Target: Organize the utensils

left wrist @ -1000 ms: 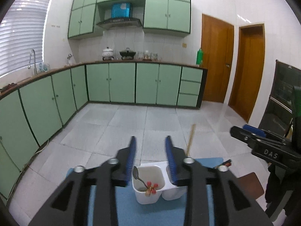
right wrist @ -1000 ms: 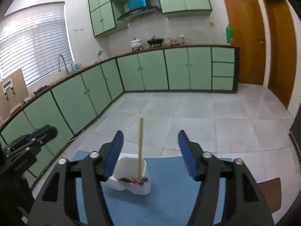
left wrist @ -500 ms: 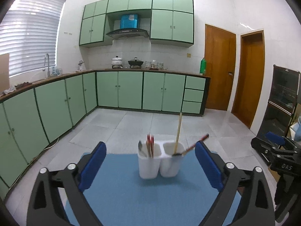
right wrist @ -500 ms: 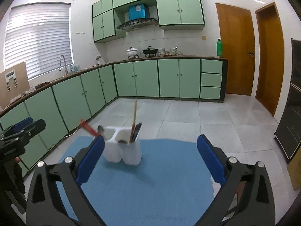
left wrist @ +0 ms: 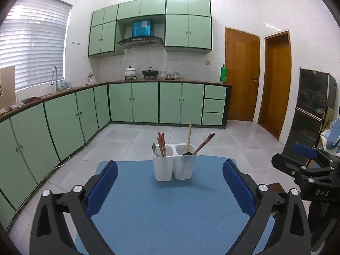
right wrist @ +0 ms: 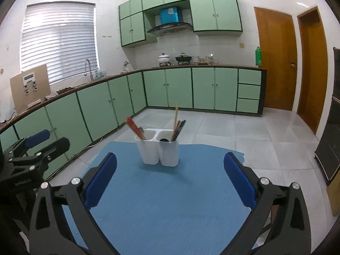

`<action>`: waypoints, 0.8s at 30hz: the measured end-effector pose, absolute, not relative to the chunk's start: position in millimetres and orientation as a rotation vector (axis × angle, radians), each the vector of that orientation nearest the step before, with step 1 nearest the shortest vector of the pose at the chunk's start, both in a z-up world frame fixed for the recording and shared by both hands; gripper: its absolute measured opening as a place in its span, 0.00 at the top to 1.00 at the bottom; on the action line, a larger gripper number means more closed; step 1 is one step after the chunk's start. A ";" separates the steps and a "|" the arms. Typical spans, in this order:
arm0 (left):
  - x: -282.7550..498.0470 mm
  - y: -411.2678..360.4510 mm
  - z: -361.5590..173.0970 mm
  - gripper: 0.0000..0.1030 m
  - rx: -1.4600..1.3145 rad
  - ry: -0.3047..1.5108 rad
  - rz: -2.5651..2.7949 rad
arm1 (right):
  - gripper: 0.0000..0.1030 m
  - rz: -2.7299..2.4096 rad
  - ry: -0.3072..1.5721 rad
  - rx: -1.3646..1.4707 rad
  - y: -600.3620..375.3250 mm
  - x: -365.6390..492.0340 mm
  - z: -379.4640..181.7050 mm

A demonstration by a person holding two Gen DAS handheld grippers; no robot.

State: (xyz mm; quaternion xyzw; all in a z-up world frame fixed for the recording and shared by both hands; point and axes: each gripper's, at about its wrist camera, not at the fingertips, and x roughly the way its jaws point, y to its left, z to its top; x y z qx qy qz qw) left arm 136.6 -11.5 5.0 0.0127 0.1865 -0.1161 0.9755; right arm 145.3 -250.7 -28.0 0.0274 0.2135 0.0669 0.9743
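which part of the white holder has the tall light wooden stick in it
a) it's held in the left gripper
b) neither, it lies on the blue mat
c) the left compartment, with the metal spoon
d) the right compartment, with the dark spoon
d: in the left wrist view the wooden stick stands upright in the right compartment of the white holder, beside the dark spoon.

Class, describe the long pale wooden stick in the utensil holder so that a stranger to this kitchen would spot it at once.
Start at the blue mat in front of the green cabinets. On it stands a white two-cup holder; look in the right-hand cup as the left camera sees it. The pale wooden stick stands nearly upright and rises highest, unlike the dark red-tipped chopsticks slanting beside it.
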 end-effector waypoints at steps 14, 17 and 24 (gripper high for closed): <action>86.5 -7.4 19.2 0.06 0.016 0.324 -0.221 | 0.05 0.189 0.379 0.031 -233.5 102.2 -4.8; 84.9 -7.9 21.2 0.06 0.015 0.321 -0.223 | 0.05 0.188 0.375 0.025 -231.1 99.8 -2.1; 82.9 -6.9 21.4 0.06 0.014 0.317 -0.223 | 0.05 0.188 0.368 0.025 -230.9 95.8 1.4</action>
